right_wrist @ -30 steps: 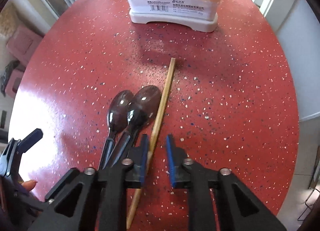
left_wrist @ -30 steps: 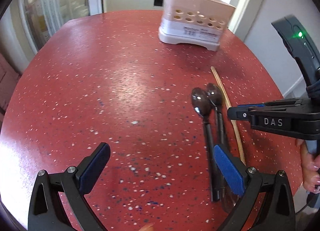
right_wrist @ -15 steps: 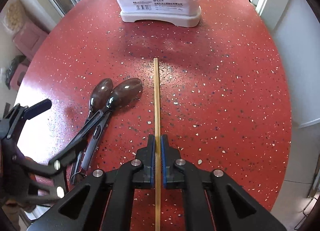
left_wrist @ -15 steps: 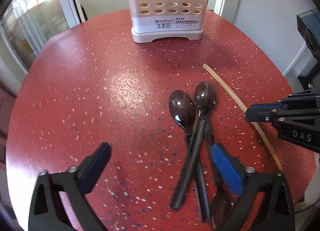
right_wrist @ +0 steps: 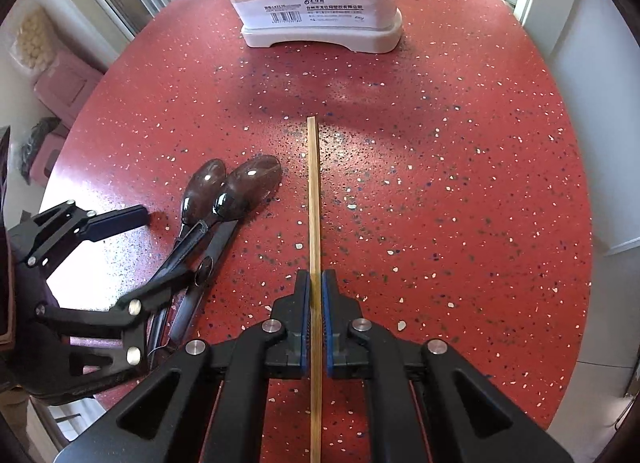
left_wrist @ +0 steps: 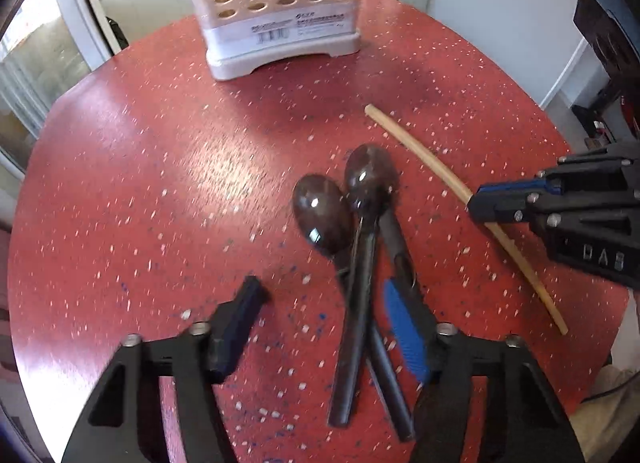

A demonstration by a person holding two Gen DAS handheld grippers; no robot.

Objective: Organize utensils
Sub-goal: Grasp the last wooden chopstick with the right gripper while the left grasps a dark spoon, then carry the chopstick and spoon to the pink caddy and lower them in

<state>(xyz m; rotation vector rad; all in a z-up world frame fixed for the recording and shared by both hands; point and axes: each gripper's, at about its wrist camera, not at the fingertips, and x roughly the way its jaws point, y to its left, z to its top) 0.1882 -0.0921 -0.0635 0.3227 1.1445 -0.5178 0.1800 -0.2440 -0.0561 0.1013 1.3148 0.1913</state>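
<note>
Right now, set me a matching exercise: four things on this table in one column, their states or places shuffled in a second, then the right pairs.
Things:
1. chopstick
2. two dark spoons
3. utensil holder
4. left gripper

States:
A. stands upright at the table's far edge
B. clamped between the right gripper's pads
C. jaws apart, just been closing around the handles
D. lie with handles crossed, bowls side by side

Pairs: 1-B, 2-D, 3-A, 4-C

Glossy red speckled tabletop (right_wrist: pixel 440 183); shiny dark spoons (left_wrist: pixel 340 199); matt pale wooden chopstick (right_wrist: pixel 314 199); smooth cream plastic holder (right_wrist: pixel 320 15) with paper label.
</note>
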